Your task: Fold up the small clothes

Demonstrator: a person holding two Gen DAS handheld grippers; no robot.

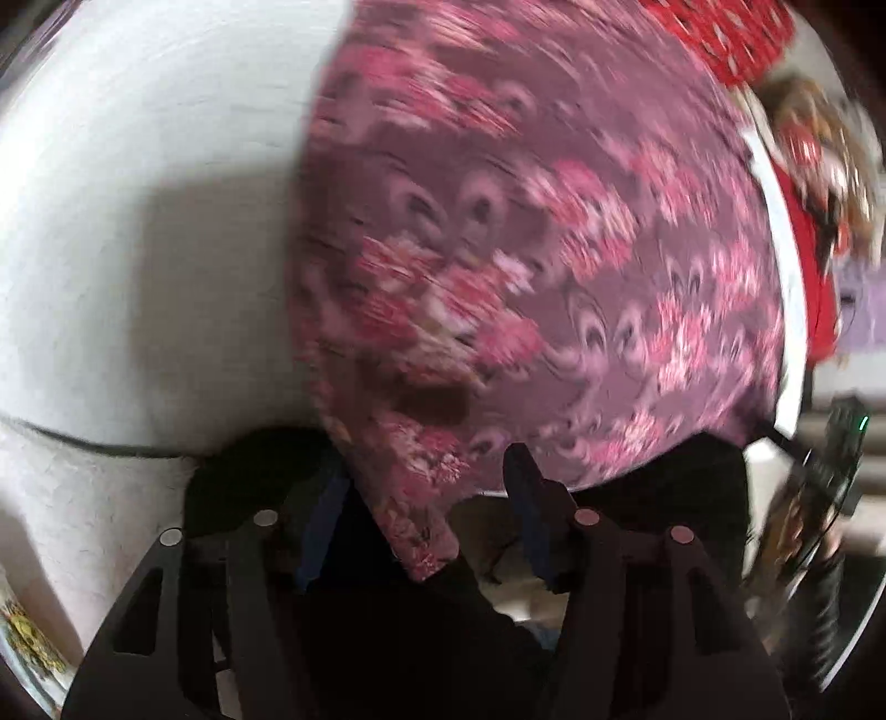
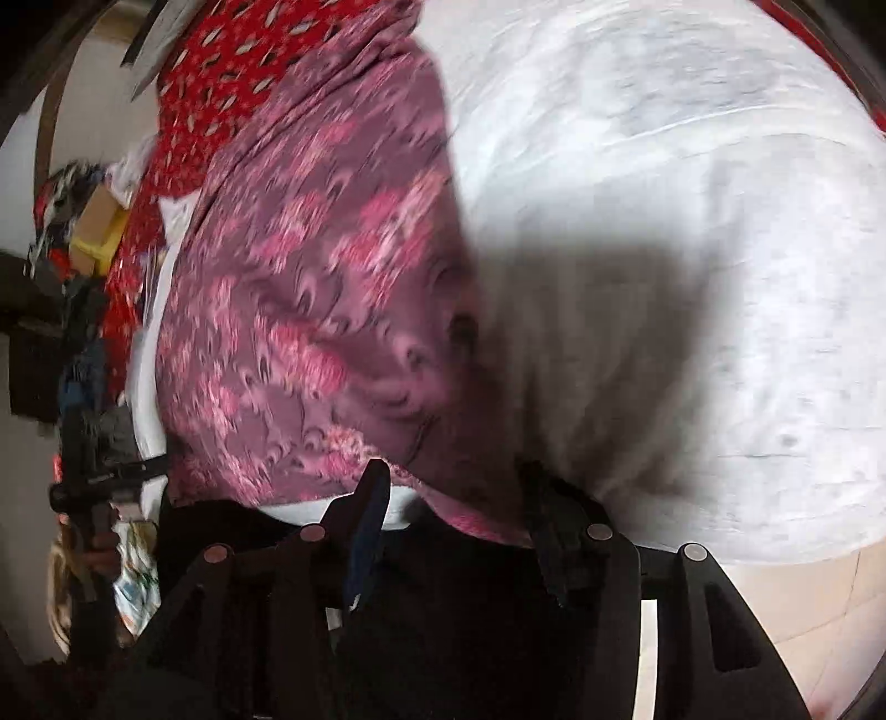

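A mauve garment with a pink flower print (image 1: 526, 249) lies spread on a white table (image 1: 127, 221). In the left wrist view its near corner hangs down between the fingers of my left gripper (image 1: 426, 498), whose jaws stand apart around it. The same garment shows in the right wrist view (image 2: 310, 310), on the table (image 2: 692, 249). Its near edge drapes between the fingers of my right gripper (image 2: 454, 493), whose jaws also stand apart. Both views are blurred by motion.
A red patterned cloth (image 1: 725, 33) lies at the far end of the table; it also shows in the right wrist view (image 2: 210, 83). Clutter and a box (image 2: 94, 227) stand beyond the table's edge. The other gripper (image 2: 88, 482) shows at the left.
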